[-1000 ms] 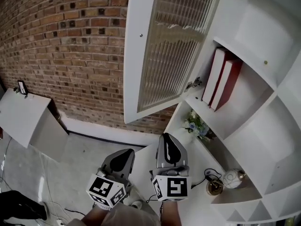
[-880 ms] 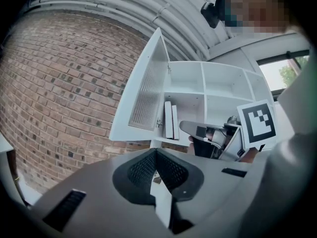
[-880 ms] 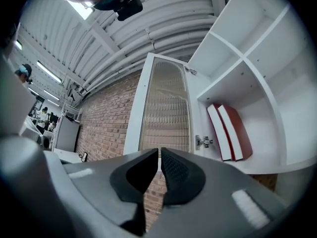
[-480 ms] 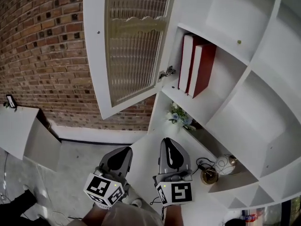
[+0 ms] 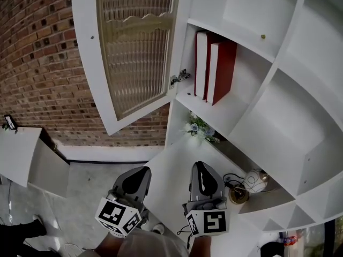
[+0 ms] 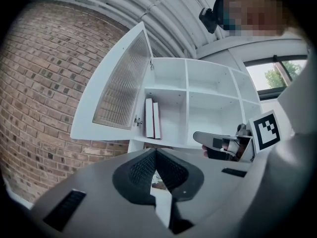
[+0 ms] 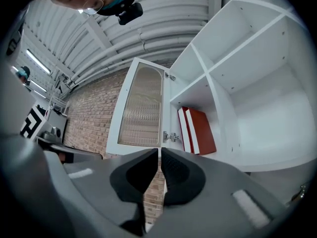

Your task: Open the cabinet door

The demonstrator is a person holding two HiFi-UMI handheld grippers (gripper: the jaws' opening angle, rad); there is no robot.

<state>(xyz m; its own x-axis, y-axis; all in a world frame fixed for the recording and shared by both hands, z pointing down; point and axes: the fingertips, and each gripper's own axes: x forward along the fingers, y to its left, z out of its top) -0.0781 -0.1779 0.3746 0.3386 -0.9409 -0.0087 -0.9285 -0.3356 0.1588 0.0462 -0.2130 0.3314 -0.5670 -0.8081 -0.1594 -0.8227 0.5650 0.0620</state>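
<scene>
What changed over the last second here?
The right gripper shifted lower and rightward in the head view, jaws shut and empty; nothing grasped or released. The white cabinet door with ribbed glass stayed open, two red books upright on their shelf, left gripper shut.

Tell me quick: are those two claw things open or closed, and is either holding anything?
Left gripper: closed, holding nothing.
Right gripper: closed, holding nothing.

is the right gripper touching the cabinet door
Apart. The head view shows the right gripper low near the person, with open space between it and the swung-open cabinet door above.
</scene>
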